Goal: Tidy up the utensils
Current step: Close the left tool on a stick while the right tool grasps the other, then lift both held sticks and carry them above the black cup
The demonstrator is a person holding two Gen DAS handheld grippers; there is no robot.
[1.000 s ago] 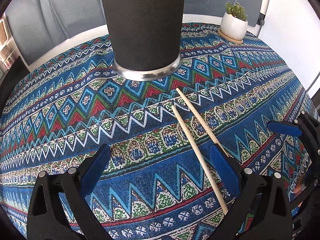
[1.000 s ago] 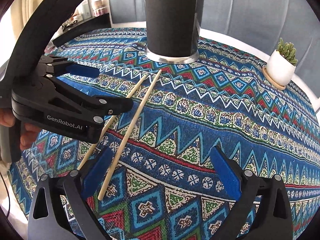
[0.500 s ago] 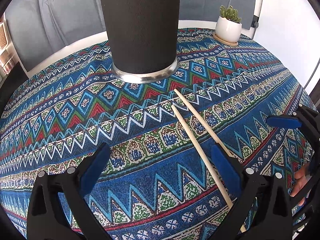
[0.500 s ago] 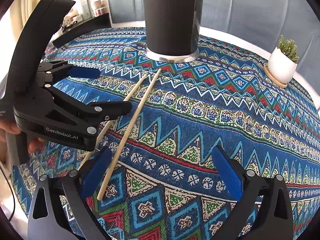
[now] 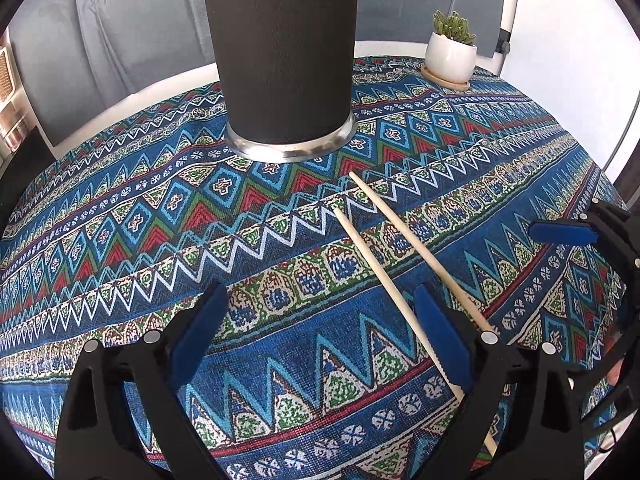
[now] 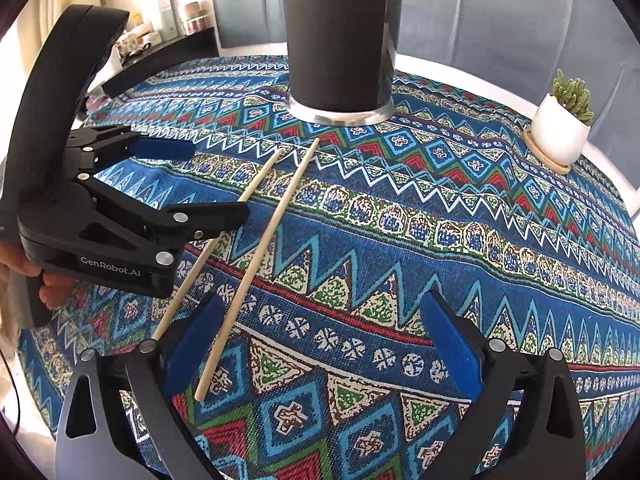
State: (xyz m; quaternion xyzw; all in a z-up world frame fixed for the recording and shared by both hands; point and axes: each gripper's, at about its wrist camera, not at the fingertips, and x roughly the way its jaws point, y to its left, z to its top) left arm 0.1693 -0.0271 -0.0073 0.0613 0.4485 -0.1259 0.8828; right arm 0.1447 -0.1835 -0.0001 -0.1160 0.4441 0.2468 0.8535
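Two pale wooden chopsticks lie side by side on the patterned cloth, tips toward a tall black holder (image 5: 284, 52) with a silver base. The nearer chopstick (image 5: 376, 272) runs under the right finger (image 5: 440, 336) of my left gripper (image 5: 320, 320), whose jaws are wide and closing, with no pad pressing on wood. The other chopstick (image 5: 416, 244) lies just outside that finger. In the right wrist view, one chopstick (image 6: 272, 232) ends between the closing jaws of my right gripper (image 6: 324, 332), close to its left pad. The second chopstick (image 6: 260, 176) passes beneath my left gripper (image 6: 204, 182).
A small cactus in a white pot (image 6: 560, 128) stands on a wooden coaster at the table's far right. The round table's white rim (image 5: 160, 92) shows beyond the cloth, with grey upholstery behind. A hand (image 6: 52, 284) holds the left gripper's handle. A shelf of bottles (image 6: 176, 12) stands at far left.
Both pairs of jaws have narrowed a little from their widest. The left gripper has tilted slightly. The chopsticks and the holder have stayed where they were.
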